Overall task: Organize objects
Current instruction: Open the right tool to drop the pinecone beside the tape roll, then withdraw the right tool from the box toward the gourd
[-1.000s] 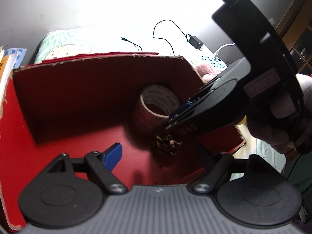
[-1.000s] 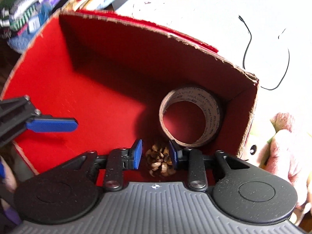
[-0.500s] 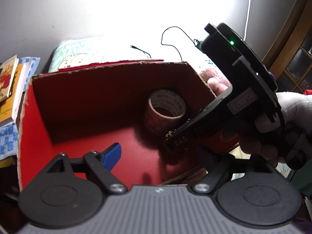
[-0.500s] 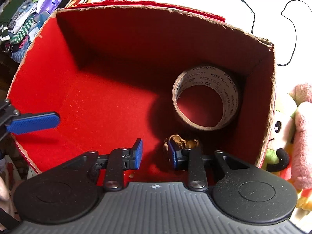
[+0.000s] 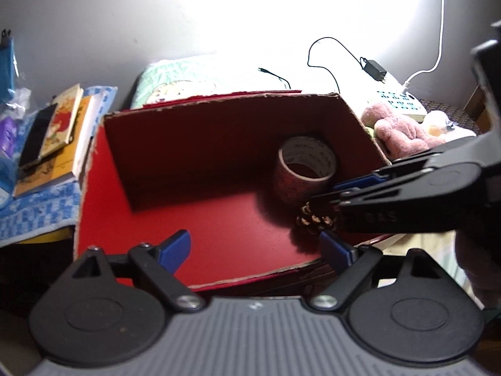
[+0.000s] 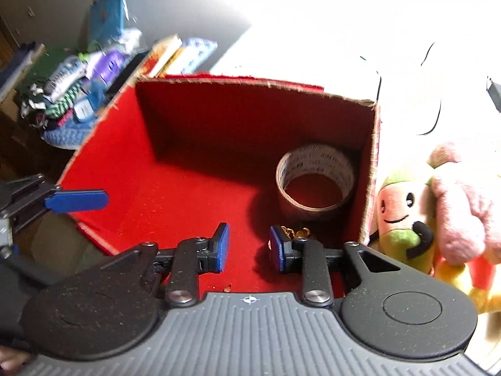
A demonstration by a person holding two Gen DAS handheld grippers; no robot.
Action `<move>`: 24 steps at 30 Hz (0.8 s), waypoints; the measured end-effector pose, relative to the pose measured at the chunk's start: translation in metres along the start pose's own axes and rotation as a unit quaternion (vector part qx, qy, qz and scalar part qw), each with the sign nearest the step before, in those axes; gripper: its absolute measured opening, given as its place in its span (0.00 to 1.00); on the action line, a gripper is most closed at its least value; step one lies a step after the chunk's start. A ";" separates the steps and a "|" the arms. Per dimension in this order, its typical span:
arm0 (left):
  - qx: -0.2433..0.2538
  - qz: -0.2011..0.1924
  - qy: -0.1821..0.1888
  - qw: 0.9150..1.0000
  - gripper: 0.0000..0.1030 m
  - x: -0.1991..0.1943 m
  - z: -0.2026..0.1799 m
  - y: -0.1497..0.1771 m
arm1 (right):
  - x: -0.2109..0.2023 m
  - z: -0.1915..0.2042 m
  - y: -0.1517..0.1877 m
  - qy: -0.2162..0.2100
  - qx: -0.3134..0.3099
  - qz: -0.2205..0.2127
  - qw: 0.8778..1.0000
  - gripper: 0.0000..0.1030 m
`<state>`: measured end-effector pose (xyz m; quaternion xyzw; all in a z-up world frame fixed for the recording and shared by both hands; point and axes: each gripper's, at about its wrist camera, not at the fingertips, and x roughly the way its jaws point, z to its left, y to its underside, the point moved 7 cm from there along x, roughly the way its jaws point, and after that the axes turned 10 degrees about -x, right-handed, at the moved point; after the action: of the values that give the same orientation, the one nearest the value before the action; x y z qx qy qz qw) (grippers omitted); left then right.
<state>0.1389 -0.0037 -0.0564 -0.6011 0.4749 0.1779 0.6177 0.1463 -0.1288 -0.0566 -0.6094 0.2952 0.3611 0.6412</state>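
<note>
Grippers: I count two; my left gripper (image 5: 255,246) has its jaws wide apart with nothing between them, and my right gripper (image 6: 247,247) also has its jaws apart and bare.
Box: one red box (image 6: 188,169), open-topped, just ahead of both sets of jaws.
Tape: one tape roll (image 6: 314,185) standing in the box's far right corner, ahead of my right jaws.
Pine cone: one pine cone (image 5: 314,217) on the box floor, touching or just beside the roll; in the right wrist view my right-hand finger (image 6: 280,249) hides most of it.
Plush toys: I cannot count them; a pink and yellow heap (image 6: 438,213) outside the box, right of my right jaws, cut off by the frame.
Books: a small stack (image 5: 59,138) left of the box, blurred.
</note>
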 end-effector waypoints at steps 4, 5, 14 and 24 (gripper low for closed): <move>0.006 -0.001 -0.024 1.000 0.87 -0.007 -0.006 0.004 | -0.021 -0.005 0.002 0.018 0.010 -0.034 0.999 0.30; 0.007 -0.002 -0.031 0.999 0.87 -0.009 -0.007 0.005 | -0.020 -0.008 0.005 0.020 0.020 -0.044 0.999 0.30; 0.004 -0.007 -0.090 0.996 0.87 -0.029 -0.010 0.013 | -0.047 -0.010 0.027 0.020 0.064 -0.107 0.992 0.42; -0.014 -0.017 -0.123 0.992 0.87 -0.052 -0.011 0.031 | -0.071 0.003 0.050 -0.003 0.066 -0.120 0.991 0.45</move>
<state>0.0850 0.0109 -0.0304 -0.5907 0.3829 0.2466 0.6660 0.0646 -0.1331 -0.0272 -0.5955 0.2414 0.2628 0.7198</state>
